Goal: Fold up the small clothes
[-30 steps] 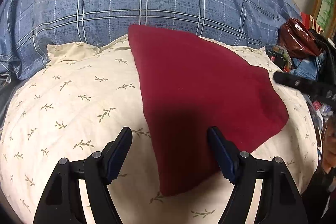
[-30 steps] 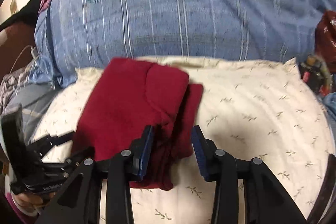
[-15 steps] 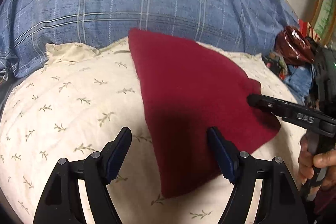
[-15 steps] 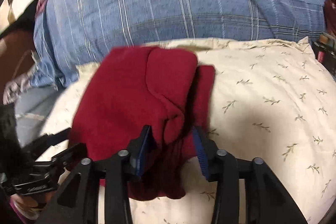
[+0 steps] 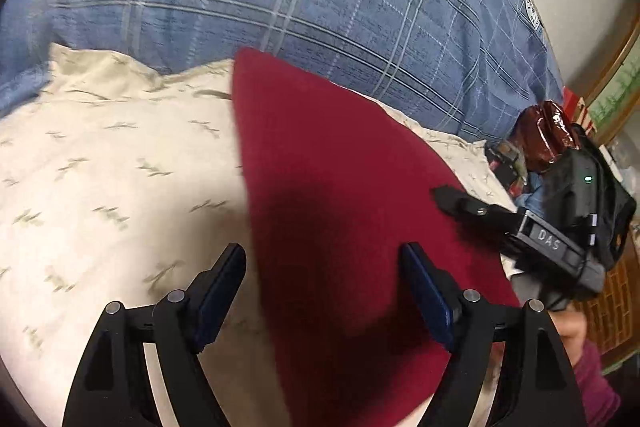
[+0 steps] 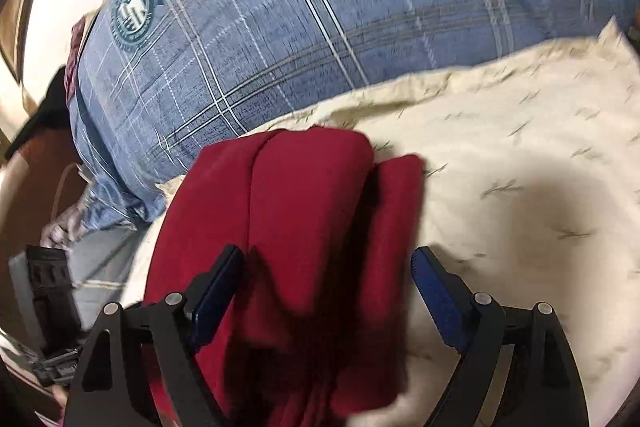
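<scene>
Red garment (image 6: 296, 227) flat on cream pillow (image 5: 100, 187), long axis running away from both. Right gripper (image 6: 326, 287) wide open, empty, straddling folded edge, nearer. Left gripper (image 5: 322, 291) open, empty, over left edge.

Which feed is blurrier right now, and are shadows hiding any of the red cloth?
Right wrist view: heavy motion smear on the red cloth and cream pillow. Left wrist view: sharper, mild blur on the pillow print; a dark shadow covers the cloth's near middle, between the left gripper fingers.
</scene>
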The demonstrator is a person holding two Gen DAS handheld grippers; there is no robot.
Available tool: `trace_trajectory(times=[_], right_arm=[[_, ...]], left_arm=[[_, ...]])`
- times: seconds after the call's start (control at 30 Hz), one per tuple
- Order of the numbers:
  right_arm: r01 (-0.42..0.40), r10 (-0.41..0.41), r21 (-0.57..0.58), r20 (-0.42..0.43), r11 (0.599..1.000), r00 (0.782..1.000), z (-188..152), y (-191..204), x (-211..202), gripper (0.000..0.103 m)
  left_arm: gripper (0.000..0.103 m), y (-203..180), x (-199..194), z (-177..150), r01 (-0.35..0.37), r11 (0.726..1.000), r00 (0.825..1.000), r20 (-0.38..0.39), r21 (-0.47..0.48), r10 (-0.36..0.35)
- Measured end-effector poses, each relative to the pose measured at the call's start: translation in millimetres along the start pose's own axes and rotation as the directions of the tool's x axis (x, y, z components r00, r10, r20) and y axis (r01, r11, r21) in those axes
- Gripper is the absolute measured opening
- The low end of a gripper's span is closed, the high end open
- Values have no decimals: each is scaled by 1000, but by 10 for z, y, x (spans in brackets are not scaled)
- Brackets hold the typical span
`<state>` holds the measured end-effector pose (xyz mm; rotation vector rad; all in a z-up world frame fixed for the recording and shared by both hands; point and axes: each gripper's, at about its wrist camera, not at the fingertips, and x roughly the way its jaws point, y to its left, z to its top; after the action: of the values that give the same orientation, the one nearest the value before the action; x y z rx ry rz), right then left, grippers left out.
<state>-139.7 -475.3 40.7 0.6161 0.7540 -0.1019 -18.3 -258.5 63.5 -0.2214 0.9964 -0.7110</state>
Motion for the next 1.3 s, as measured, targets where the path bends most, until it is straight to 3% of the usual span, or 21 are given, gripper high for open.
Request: trace_trajectory(times=[0.17, 0.2, 0.33, 0.43, 0.6, 0.73, 0.83, 0.9, 1.0, 1.1, 1.17, 1.23, 1.3], right_arm=[[-23, 23, -42, -20, 999, 1000, 23, 49, 106, 84], [-39, 38, -48, -28, 998, 999, 24, 81, 111, 70], [-3, 2, -83, -20, 997, 1000, 28, 252, 48, 47], [-44, 43, -88, -18, 995, 999, 20, 431, -118, 42], [-140, 136, -78, -56, 987, 989, -169, 710, -374, 42], [-208, 198, -67, -127, 976, 972, -491, 901, -380, 41], [-115, 90, -153, -165, 982, 982, -754, 1025, -229, 45], [11, -43, -187, -167, 982, 985, -857, 1024, -173, 45], [23, -41, -198, -85, 980, 996, -902, 1063, -484, 48], [4, -7, -232, -14, 973, 1000, -966, 1201, -774, 49], [-19, 14, -293, -18, 956, 1000, -1089, 1388, -822, 49], [-31, 15, -364, -47, 931, 999, -1230, 1587, -743, 44], [18, -36, -421, -35, 907, 999, -1352, 1640, -641, 43]], left_arm=[[81, 93, 336, 169, 24, 1000, 999, -44, -11, -24], [79, 105, 367, 191, 30, 999, 998, -49, -14, -31], [59, 120, 362, 258, 28, 1000, 998, -49, 6, -28], [51, 60, 215, 258, 0, 1000, 999, -43, 21, 1], [51, -87, -382, 81, -24, 994, 1000, 6, 105, 23], [52, 59, -779, -162, -82, 995, 997, 6, 60, 82], [52, 235, -842, -410, -148, 989, 989, -19, 11, 148], [52, 358, -796, -517, -187, 982, 982, -41, -38, 185], [55, 438, -893, -596, -197, 977, 980, 11, -80, 199], [60, 350, -1008, -599, -264, 963, 960, 82, -48, 267], [64, 209, -1025, -636, -299, 954, 945, 130, -22, 299], [64, 111, -985, -701, -299, 954, 944, 138, -14, 298], [65, 67, -960, -783, -306, 952, 941, 146, -9, 304]])
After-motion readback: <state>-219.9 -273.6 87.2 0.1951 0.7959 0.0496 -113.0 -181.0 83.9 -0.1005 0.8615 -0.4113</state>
